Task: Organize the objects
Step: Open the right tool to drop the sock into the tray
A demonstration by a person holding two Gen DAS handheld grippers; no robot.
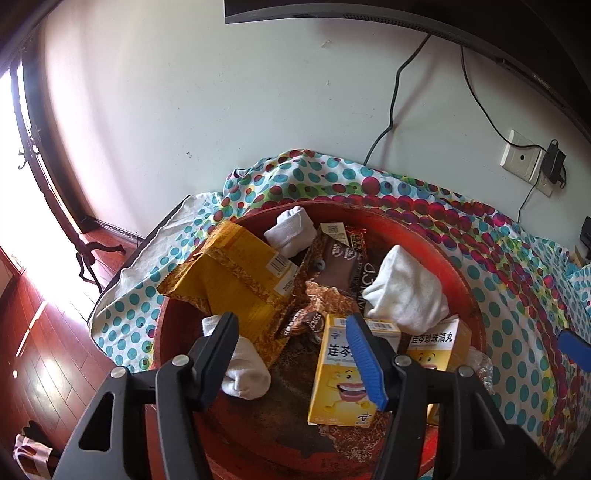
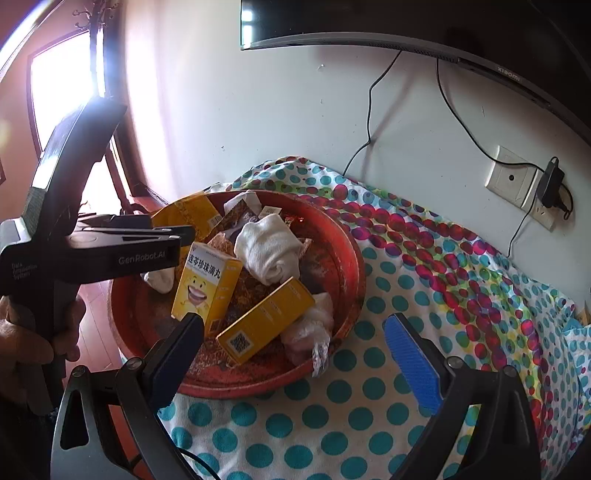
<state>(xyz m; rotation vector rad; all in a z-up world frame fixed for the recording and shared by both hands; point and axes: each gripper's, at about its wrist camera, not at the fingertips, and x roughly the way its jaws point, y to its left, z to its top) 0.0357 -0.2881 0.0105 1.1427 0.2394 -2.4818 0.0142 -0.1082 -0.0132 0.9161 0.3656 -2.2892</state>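
Inside the red basin (image 2: pixel 347 258), heaped with socks and packets, lie the two yellow boxes (image 2: pixel 207 291). Nearer to the left gripper (image 1: pixel 295 354), jaws fairly wide, empty, poised over the smiling box (image 1: pixel 343 384), long axis running toward the camera. Right gripper (image 2: pixel 295 354) fully spread, empty, probably farther off, above the dotted cloth (image 2: pixel 369 424).

White wall (image 1: pixel 184 110) under a monitor (image 2: pixel 369 22); red wood floor (image 1: pixel 48 350); glaring window (image 2: pixel 62 85) (perhaps a door).
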